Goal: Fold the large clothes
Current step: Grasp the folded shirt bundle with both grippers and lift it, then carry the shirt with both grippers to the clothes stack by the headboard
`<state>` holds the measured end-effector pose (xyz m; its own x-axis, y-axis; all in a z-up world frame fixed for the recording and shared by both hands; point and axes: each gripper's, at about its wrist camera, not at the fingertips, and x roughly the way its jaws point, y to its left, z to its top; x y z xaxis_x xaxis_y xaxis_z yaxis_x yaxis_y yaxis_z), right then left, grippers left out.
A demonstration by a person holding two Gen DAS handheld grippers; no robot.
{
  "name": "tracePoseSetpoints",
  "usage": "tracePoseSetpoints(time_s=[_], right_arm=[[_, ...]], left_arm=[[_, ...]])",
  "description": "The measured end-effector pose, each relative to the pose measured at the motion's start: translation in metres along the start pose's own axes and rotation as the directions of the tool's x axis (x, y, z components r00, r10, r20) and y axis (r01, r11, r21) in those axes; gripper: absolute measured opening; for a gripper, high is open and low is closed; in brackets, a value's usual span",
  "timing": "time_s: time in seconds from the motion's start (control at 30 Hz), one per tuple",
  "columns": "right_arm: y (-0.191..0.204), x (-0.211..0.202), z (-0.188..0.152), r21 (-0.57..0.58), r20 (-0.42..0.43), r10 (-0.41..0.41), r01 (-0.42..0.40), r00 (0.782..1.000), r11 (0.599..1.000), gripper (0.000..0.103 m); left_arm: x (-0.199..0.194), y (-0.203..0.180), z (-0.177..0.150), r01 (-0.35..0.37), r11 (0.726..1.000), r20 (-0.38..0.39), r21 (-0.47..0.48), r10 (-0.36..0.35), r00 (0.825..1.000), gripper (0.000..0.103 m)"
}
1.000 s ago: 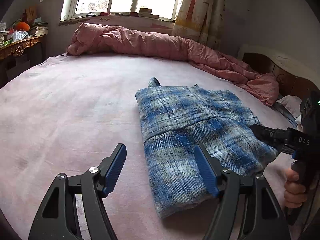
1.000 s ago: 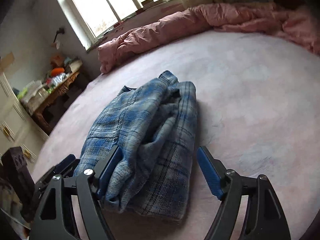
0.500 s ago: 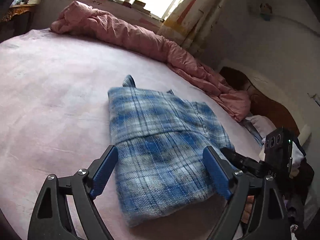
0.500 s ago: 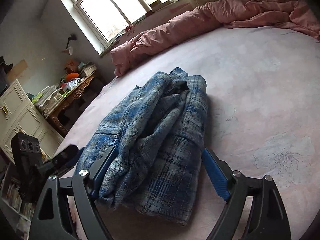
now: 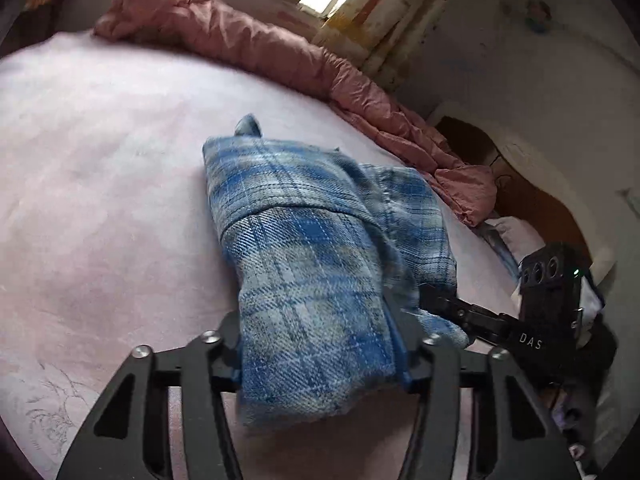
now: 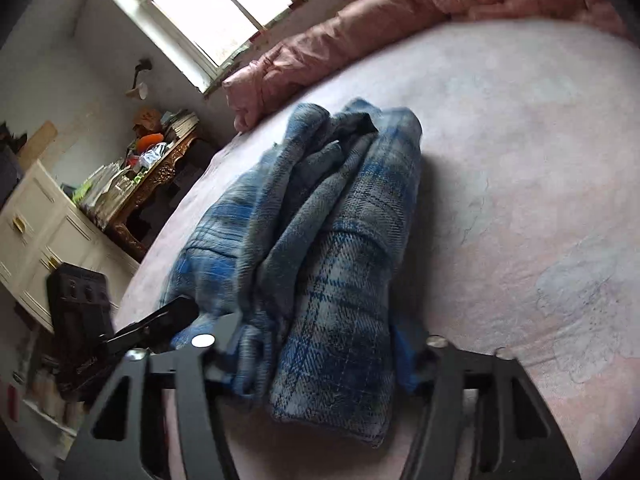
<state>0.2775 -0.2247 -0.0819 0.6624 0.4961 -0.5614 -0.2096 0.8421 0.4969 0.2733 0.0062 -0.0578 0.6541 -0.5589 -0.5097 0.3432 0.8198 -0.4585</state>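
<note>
The blue plaid garment (image 5: 320, 264) lies on the pink bed (image 5: 100, 200), already folded into a thick oblong bundle; only lifting it away or a last fold seems left. Its long axis runs from the near edge toward the far quilt (image 5: 248, 48). Left gripper (image 5: 316, 344) and right gripper (image 6: 320, 360) each straddle a near corner, jaws closing on the cloth

Folded flannel shirt (image 5: 316, 264) is blue-grey-white plaid, bedsheet (image 5: 100, 184) pale pink with a faint floral line print, rumpled quilt (image 5: 256, 48) dusty pink, both grippers (image 5: 320, 344) black with blue pads, cabinet (image 6: 36, 232) cream, curtain (image 5: 384, 12) yellow-orange patterned.
</note>
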Motion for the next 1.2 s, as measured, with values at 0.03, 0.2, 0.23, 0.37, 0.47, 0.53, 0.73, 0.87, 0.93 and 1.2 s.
tracePoseSetpoints(time_s=[0.03,0.2,0.23,0.37,0.47,0.53,0.73,0.87,0.93,1.2], right_arm=[[0.012,-0.005,-0.002,-0.061,0.032,-0.038,0.04,0.999,0.997,0.048],[0.053,-0.026,-0.013,-0.224,0.178,-0.167,0.205,0.97,0.953,0.044],[0.06,-0.03,-0.016,-0.247,0.209,-0.189,0.239,0.959,0.939,0.044],[0.076,-0.046,-0.024,-0.272,0.295,-0.207,0.29,0.933,0.918,0.044],[0.078,-0.054,-0.023,-0.265,0.305,-0.202,0.287,0.931,0.92,0.044],[0.081,-0.062,-0.024,-0.266,0.315,-0.205,0.293,0.927,0.918,0.044],[0.092,-0.103,-0.025,-0.249,0.359,-0.22,0.32,0.907,0.914,0.044],[0.091,-0.157,-0.018,-0.231,0.391,-0.227,0.334,0.892,0.914,0.044],[0.086,-0.189,-0.013,-0.206,0.419,-0.24,0.349,0.876,0.914,0.044],[0.048,-0.328,0.009,-0.109,0.542,-0.381,0.512,0.749,0.852,0.045]], left_arm=[[-0.004,-0.01,-0.002,-0.04,0.998,0.027,0.057,0.038,0.999,0.04],[-0.014,-0.02,-0.009,-0.059,0.992,0.085,0.11,0.05,0.995,0.035],[-0.015,-0.024,-0.01,-0.071,0.989,0.098,0.131,0.058,0.994,0.035],[-0.025,-0.035,-0.016,-0.091,0.978,0.154,0.189,0.062,0.986,0.035],[-0.027,-0.039,-0.015,-0.103,0.972,0.171,0.212,0.067,0.983,0.034],[-0.031,-0.044,-0.014,-0.11,0.968,0.189,0.227,0.067,0.98,0.034],[-0.05,-0.075,-0.003,-0.086,0.965,0.229,0.246,0.029,0.973,0.034],[-0.065,-0.118,0.006,-0.027,0.952,0.255,0.305,-0.054,0.965,0.034],[-0.069,-0.149,0.009,-0.009,0.94,0.275,0.342,-0.091,0.957,0.034],[-0.045,-0.284,0.023,0.14,0.893,0.263,0.428,-0.272,0.926,0.034]])
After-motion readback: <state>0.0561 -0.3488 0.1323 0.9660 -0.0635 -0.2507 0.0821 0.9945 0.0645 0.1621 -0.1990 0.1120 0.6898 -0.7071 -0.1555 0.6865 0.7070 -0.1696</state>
